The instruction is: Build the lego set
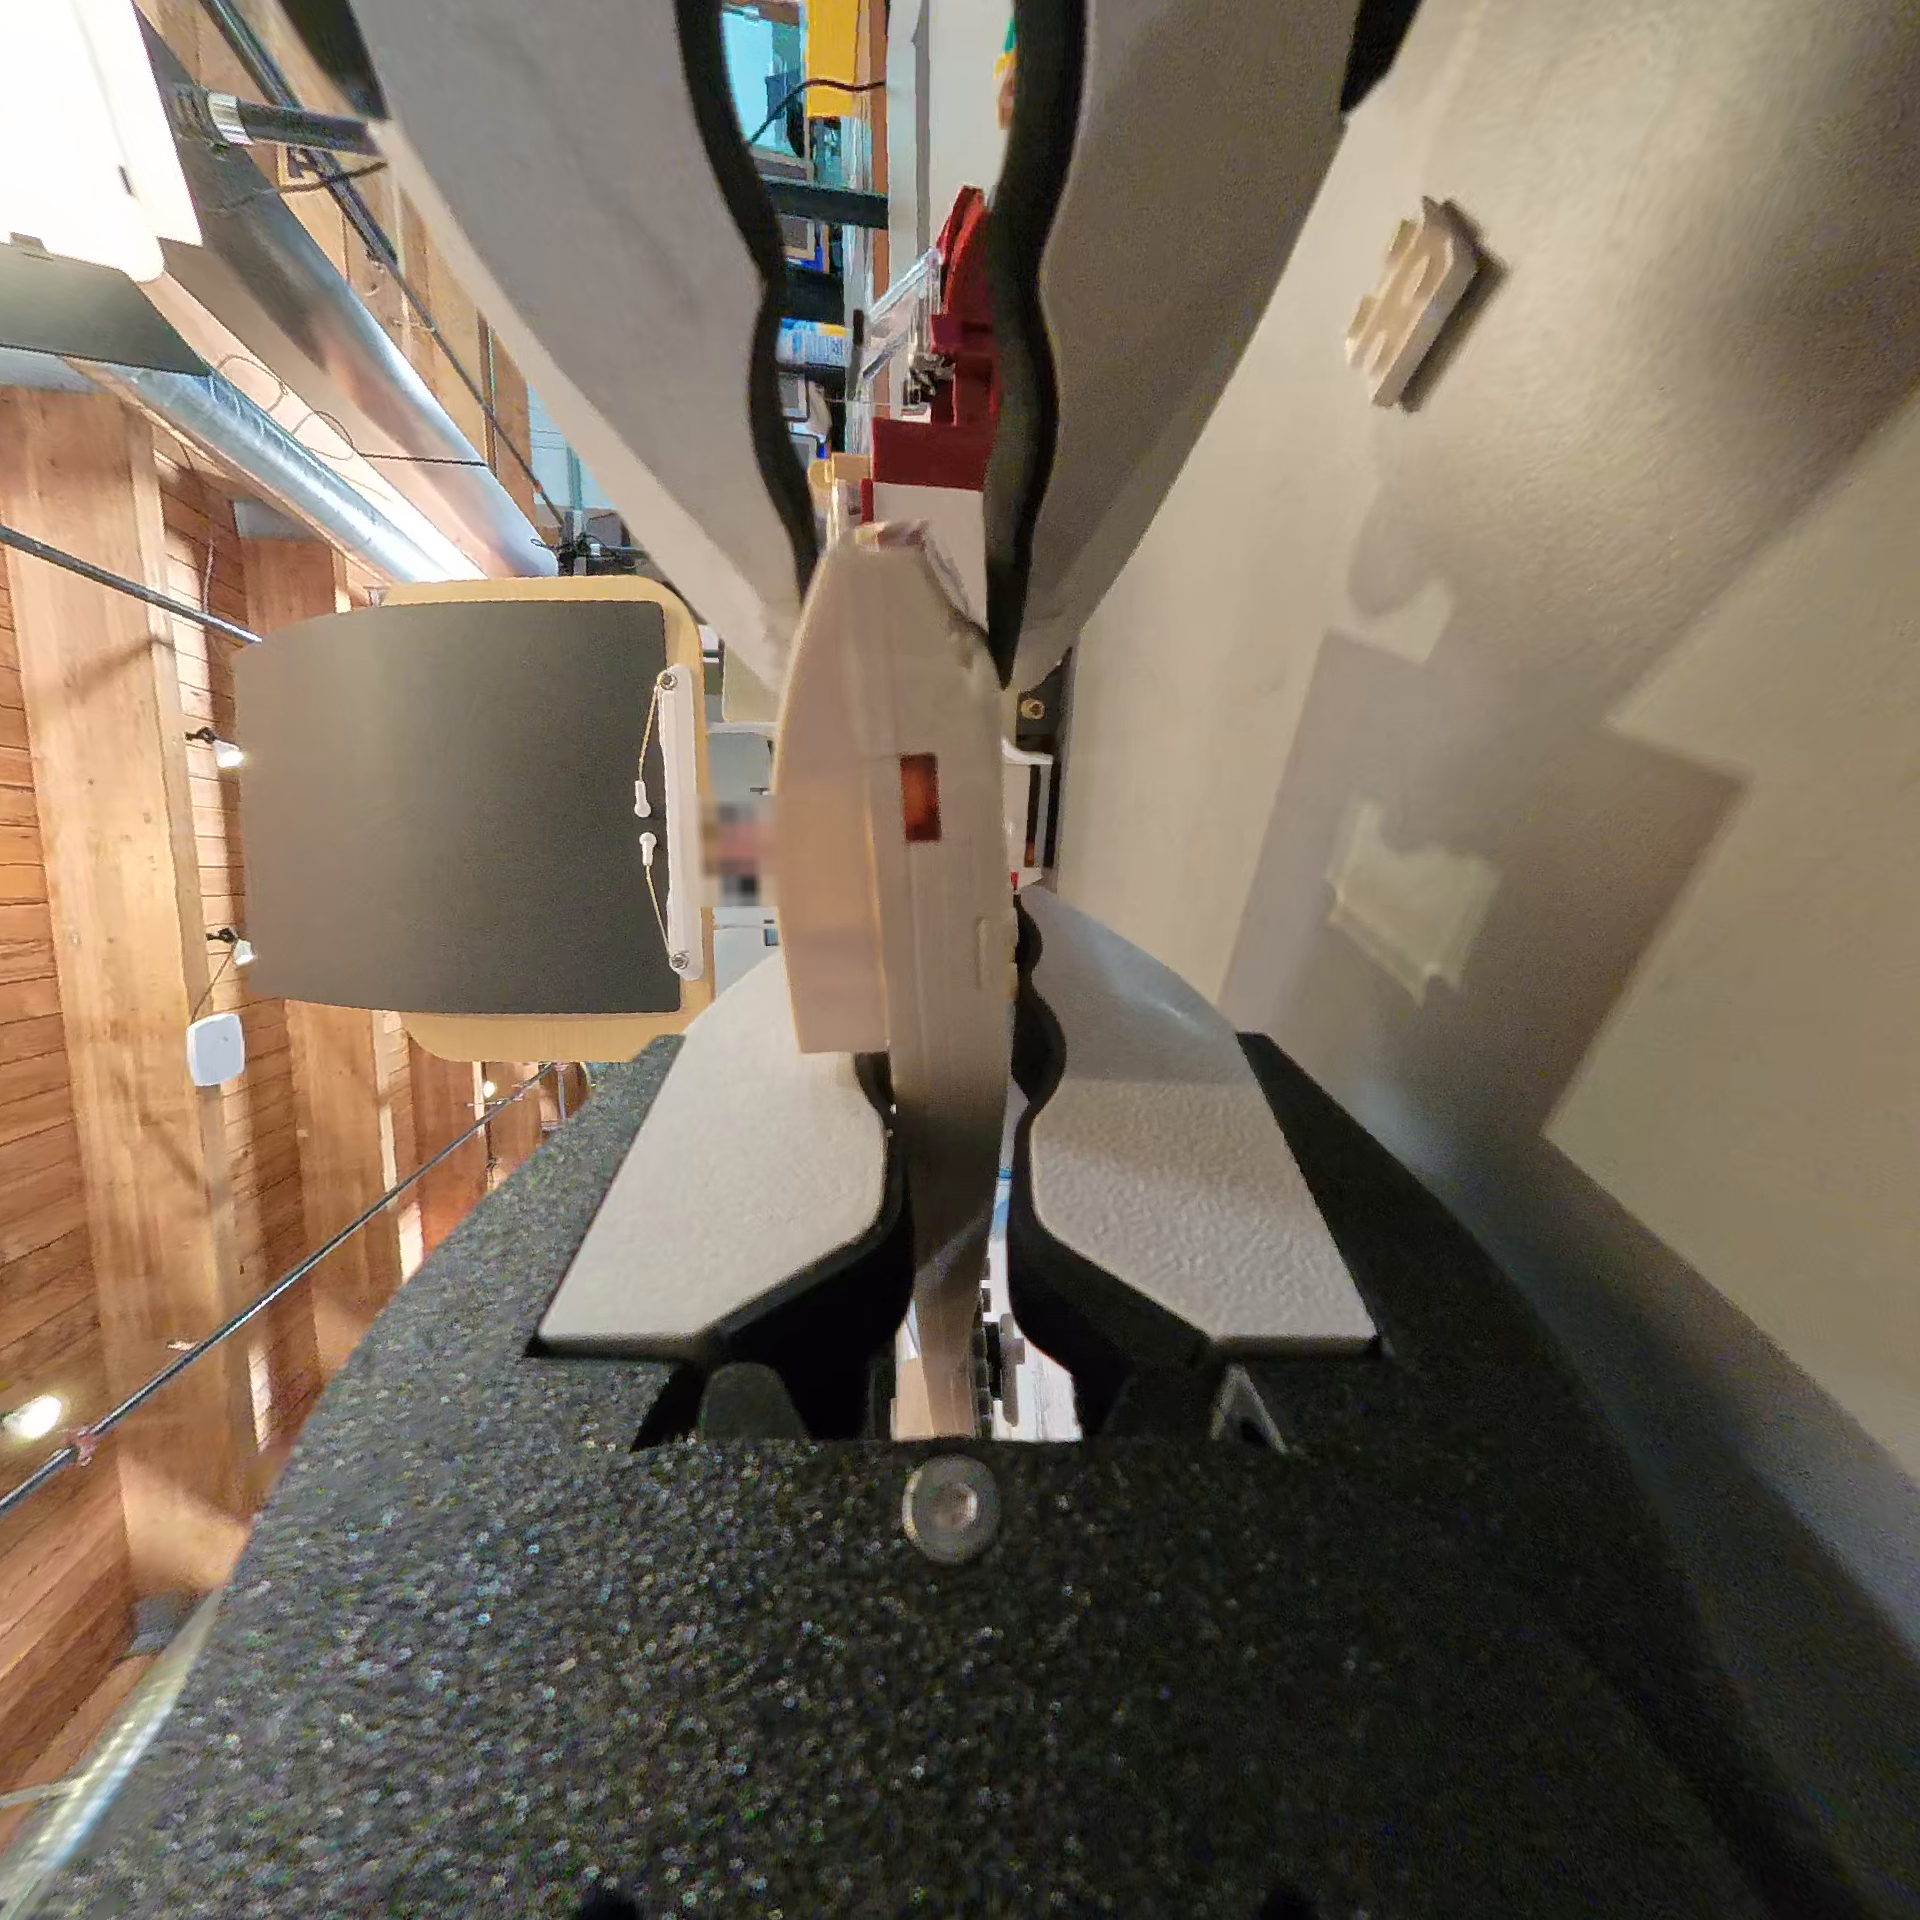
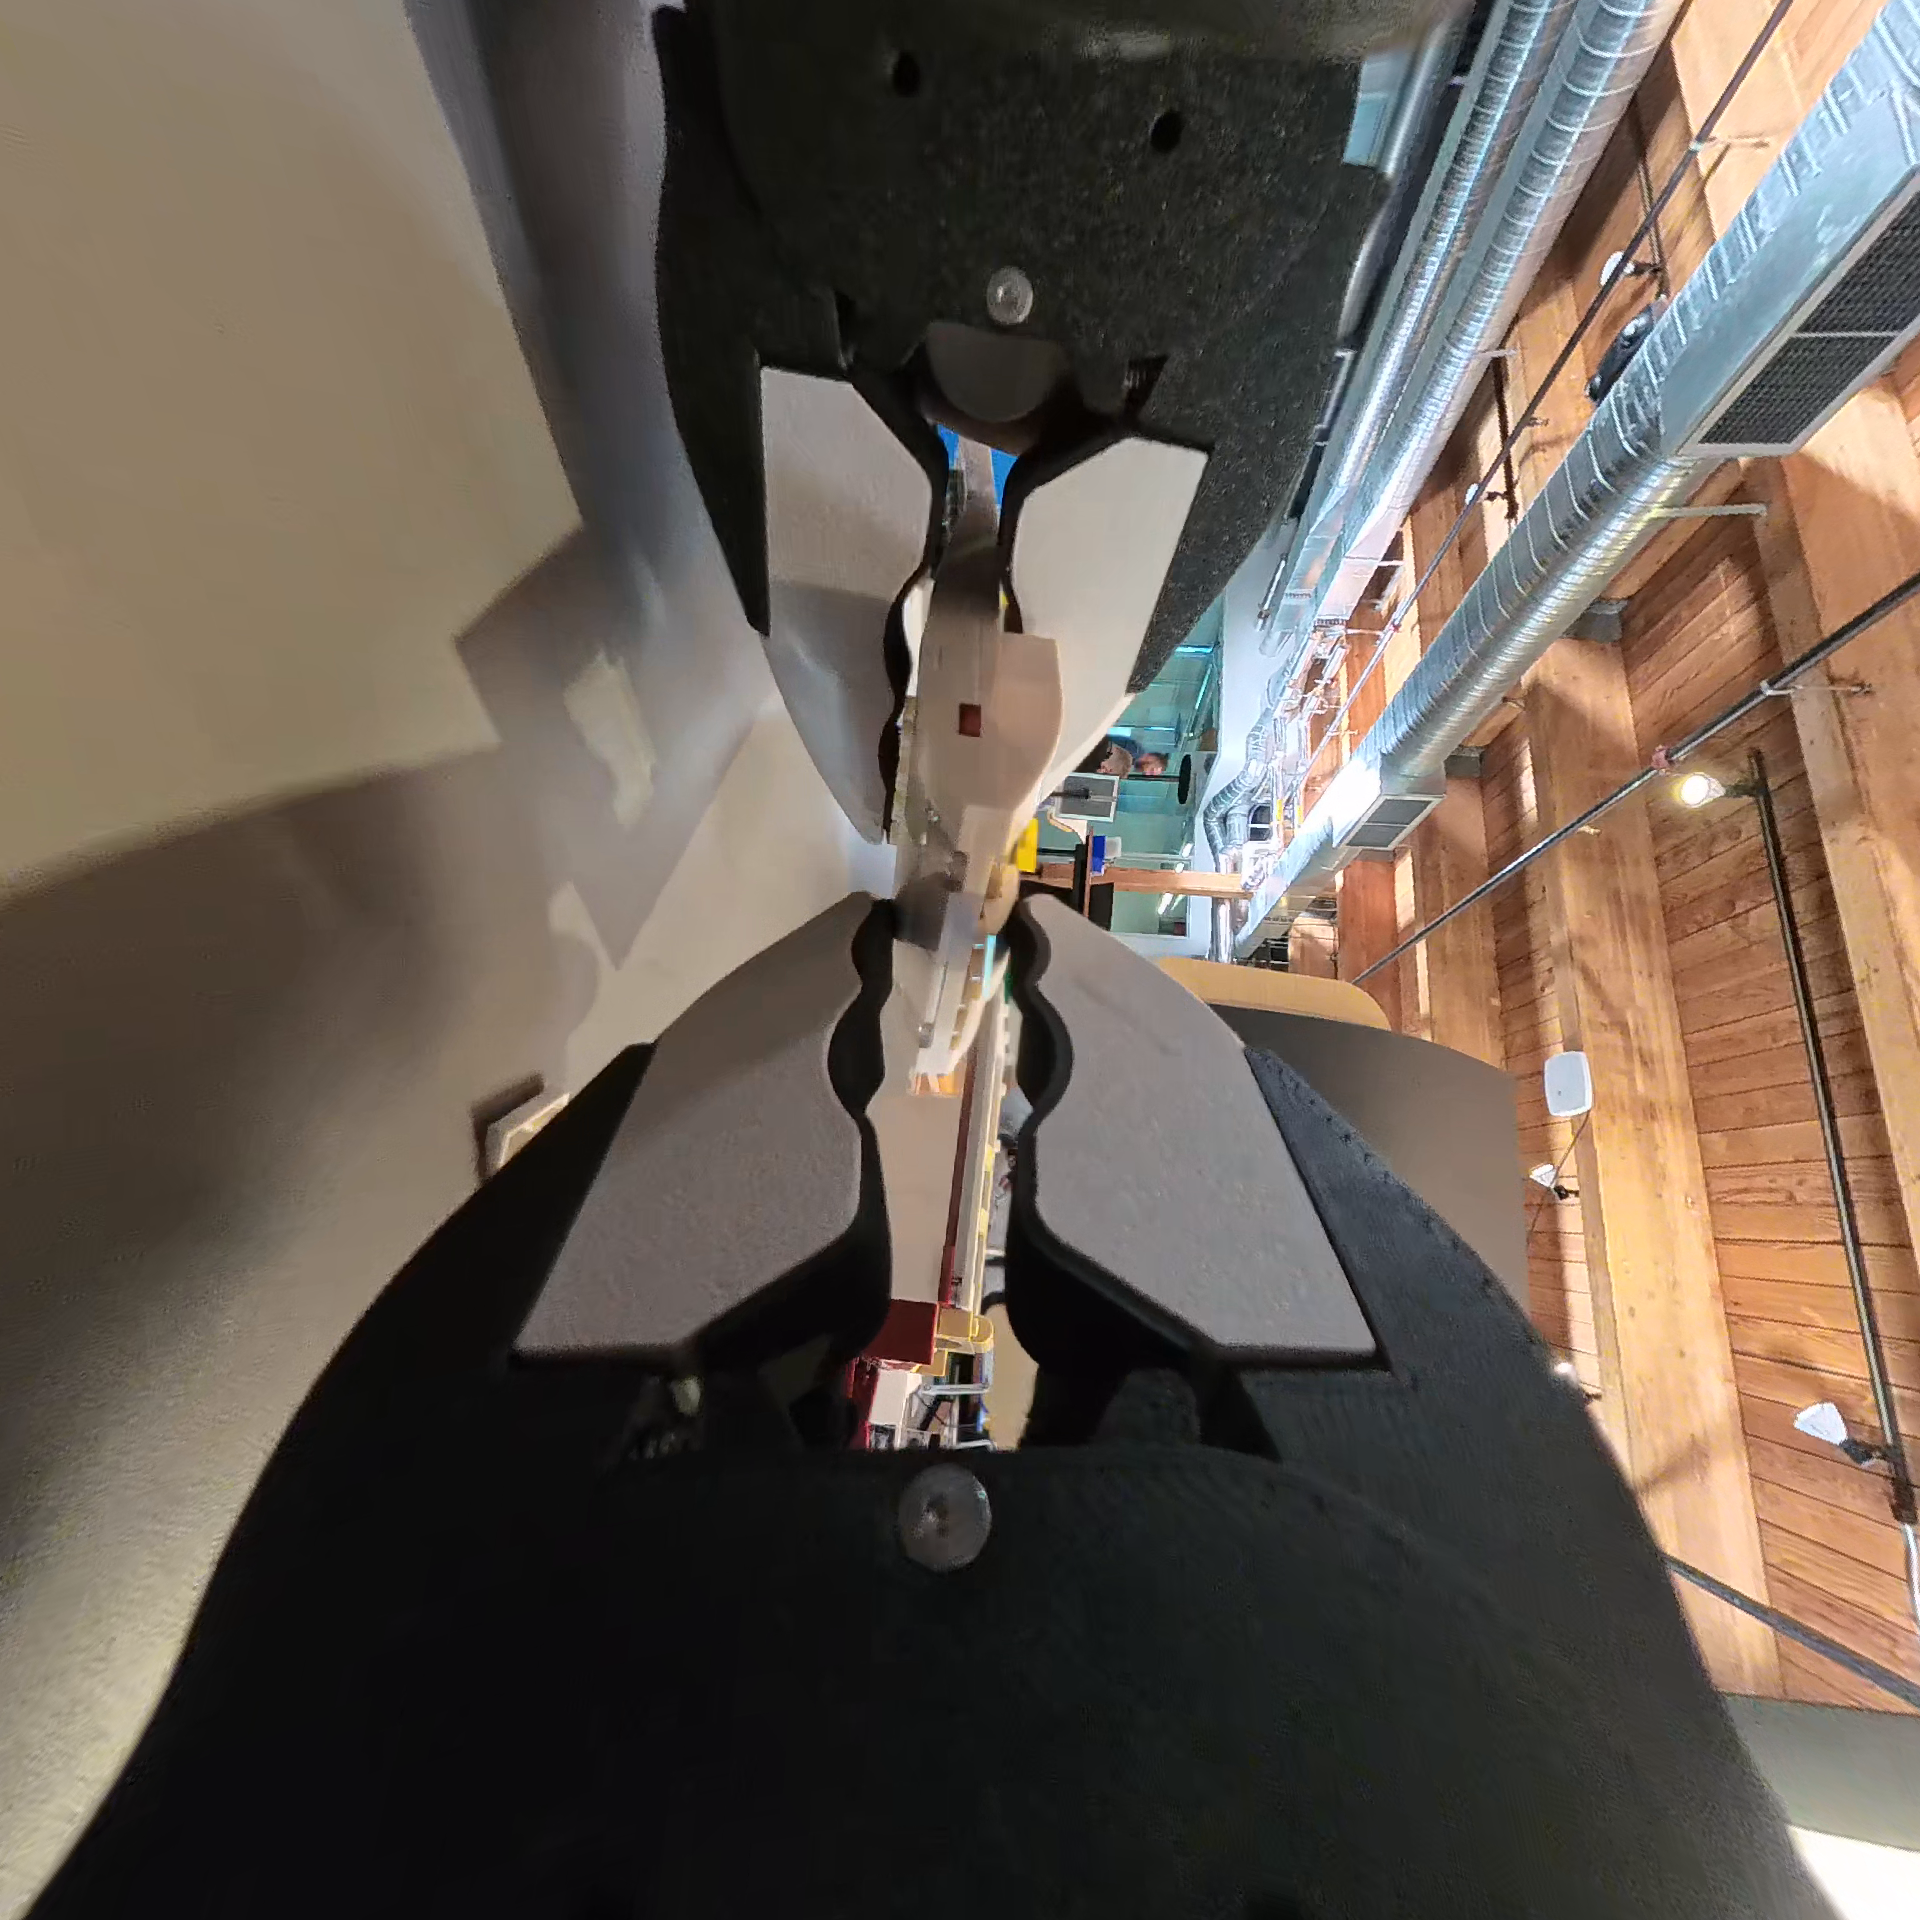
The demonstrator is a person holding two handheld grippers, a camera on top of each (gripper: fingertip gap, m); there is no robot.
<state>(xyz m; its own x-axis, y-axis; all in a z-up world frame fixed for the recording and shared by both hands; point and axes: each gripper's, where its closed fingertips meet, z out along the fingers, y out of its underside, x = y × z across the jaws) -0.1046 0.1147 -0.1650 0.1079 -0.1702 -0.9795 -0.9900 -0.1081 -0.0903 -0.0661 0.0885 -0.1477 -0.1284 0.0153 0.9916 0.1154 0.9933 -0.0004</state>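
Both grippers hold one white brick-built model [image 1: 883, 821] with a small dark red window, and they face each other. My left gripper [image 1: 914, 966] is shut on its near, flat white end, with the pads against both sides. My right gripper [image 1: 904, 623] comes from the far side, at the end with dark red bricks [image 1: 935, 457] and a clear piece [image 1: 894, 301]. In the right wrist view the right gripper [image 2: 948, 920] is shut on the model's narrow grey and tan end [image 2: 940, 935]. Beyond it, the left gripper [image 2: 961, 800] grips the white body [image 2: 987, 707].
The views are rolled sideways. A white surface [image 1: 1455, 582] runs along one side and carries a small white block [image 1: 1413, 301] and a clear flat piece [image 1: 1403, 914]. A black panel on a wooden back [image 1: 447, 810] stands behind. Wood planks and metal ducts [image 2: 1538, 540] fill the other side.
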